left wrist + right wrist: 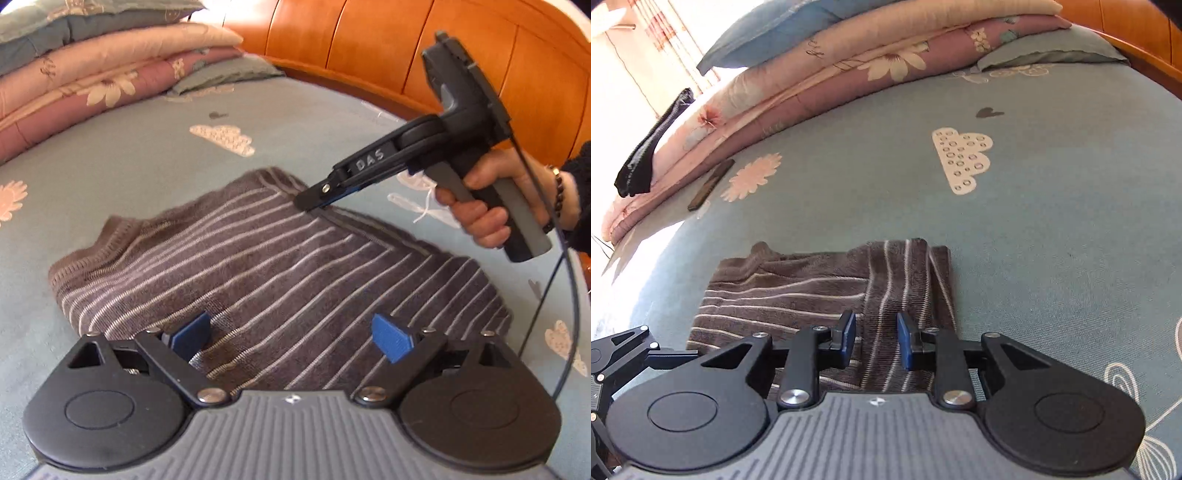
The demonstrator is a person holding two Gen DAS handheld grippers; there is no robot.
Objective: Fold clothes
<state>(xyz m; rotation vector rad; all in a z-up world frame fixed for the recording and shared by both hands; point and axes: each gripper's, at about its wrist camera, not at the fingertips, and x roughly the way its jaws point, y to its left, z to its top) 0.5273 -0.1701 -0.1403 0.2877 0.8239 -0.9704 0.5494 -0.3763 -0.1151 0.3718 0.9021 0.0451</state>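
Note:
A brown sweater with thin pale stripes (266, 266) lies folded flat on the blue-grey bedsheet (147, 158). My left gripper (291, 338) hovers over its near edge, jaws wide open, with nothing between the blue pads (391, 338). A hand (491, 206) holds my right gripper (306, 201), whose tip rests at the sweater's far edge. In the right wrist view the right gripper (876, 336) stands over a folded strip of the sweater (905, 280). Its pads (847, 332) are a narrow gap apart and do not pinch the cloth.
Folded quilts (92, 85) and a pillow (221, 72) are stacked at the head of the bed, against an orange wooden headboard (388, 44). A dark flat object (711, 184) lies on the sheet, and a black garment (646, 155) hangs off the quilts. A cable (569, 295) trails from the right gripper.

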